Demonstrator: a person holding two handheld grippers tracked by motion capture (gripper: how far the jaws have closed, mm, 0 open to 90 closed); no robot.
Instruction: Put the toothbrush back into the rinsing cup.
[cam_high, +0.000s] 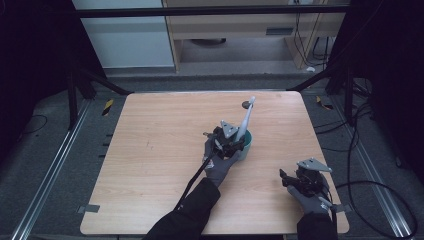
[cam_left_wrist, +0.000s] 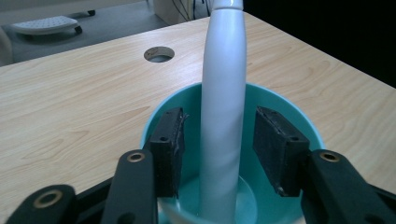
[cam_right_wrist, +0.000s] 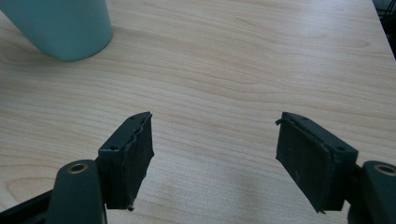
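The white handle (cam_left_wrist: 223, 93) is standing nearly upright in the teal cup (cam_left_wrist: 280, 109) mid-counter, leaning away between the left claw's (cam_left_wrist: 219, 149) parted pads, untouched. The right claw (cam_right_wrist: 215, 158) is idling wide open, empty, well apart.

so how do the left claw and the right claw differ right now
The left claw sits over the teal cup, its pads either side of the white handle with gaps showing; the right claw has nothing between its pads. The left is at mid-table, the right near the front edge. Both are open.
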